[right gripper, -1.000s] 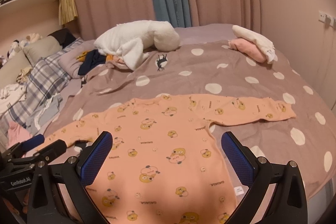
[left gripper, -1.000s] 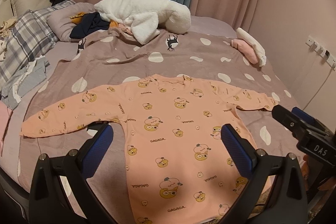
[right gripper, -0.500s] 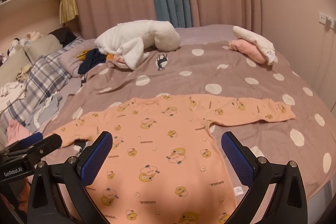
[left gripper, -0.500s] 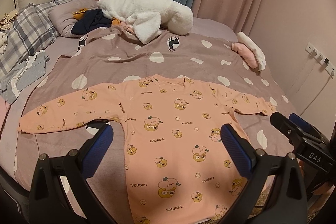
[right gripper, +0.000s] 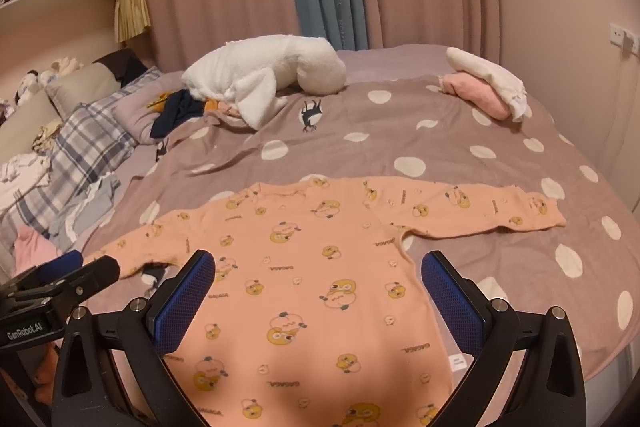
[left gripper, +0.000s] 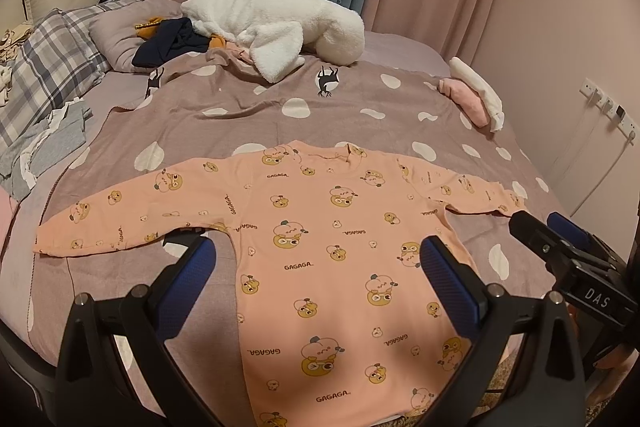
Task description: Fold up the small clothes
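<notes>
A small pink long-sleeved shirt (left gripper: 320, 247) with yellow cartoon prints lies flat on the bed, both sleeves spread out, hem toward me; it also shows in the right wrist view (right gripper: 320, 267). My left gripper (left gripper: 316, 263) is open and empty, hovering above the shirt's lower body. My right gripper (right gripper: 318, 275) is open and empty, above the shirt's body too. The right gripper's side shows at the right edge of the left wrist view (left gripper: 560, 251), near the right sleeve's cuff. The left gripper shows at the left in the right wrist view (right gripper: 68, 279), near the left sleeve.
The bed has a mauve spotted blanket (left gripper: 360, 99). A white plush toy (left gripper: 280, 23) and dark clothes (left gripper: 172, 41) lie at the far side. Folded pink and white clothes (left gripper: 476, 99) sit at the far right. Plaid pillow (left gripper: 44, 63) and loose garments lie left.
Both grippers have drawn back and risen slightly, so the shirt sits a little further away. The shirt has not moved. Both grippers stay open.
</notes>
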`<state>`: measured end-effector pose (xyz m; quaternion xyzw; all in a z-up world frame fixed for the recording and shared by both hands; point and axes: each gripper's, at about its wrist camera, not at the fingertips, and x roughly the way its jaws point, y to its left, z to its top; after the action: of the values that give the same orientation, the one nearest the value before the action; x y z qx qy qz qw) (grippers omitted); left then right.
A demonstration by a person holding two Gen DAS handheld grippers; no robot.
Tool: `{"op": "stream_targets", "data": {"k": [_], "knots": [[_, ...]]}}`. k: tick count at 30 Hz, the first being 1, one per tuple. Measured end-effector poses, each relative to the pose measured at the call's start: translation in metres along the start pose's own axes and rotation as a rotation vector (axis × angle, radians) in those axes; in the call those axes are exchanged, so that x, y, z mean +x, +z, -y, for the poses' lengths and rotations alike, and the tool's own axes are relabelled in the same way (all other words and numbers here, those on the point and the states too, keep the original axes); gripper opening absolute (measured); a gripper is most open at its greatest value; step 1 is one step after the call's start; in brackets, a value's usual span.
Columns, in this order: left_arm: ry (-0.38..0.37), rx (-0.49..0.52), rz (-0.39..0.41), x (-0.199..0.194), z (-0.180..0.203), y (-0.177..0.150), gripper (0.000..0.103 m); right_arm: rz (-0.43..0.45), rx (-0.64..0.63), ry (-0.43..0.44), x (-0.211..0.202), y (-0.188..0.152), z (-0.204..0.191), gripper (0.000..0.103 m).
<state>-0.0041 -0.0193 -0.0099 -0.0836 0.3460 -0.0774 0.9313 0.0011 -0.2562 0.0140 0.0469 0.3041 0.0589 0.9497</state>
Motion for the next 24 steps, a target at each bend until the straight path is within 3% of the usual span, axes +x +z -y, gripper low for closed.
{"op": "stream_targets", "data": {"k": [24], "knots": [[0.000, 0.003, -0.002, 0.0011, 0.0032, -0.0007, 0.102, -0.002, 0.001, 0.000, 0.0003, 0.0007, -0.0012, 0.103]]}}
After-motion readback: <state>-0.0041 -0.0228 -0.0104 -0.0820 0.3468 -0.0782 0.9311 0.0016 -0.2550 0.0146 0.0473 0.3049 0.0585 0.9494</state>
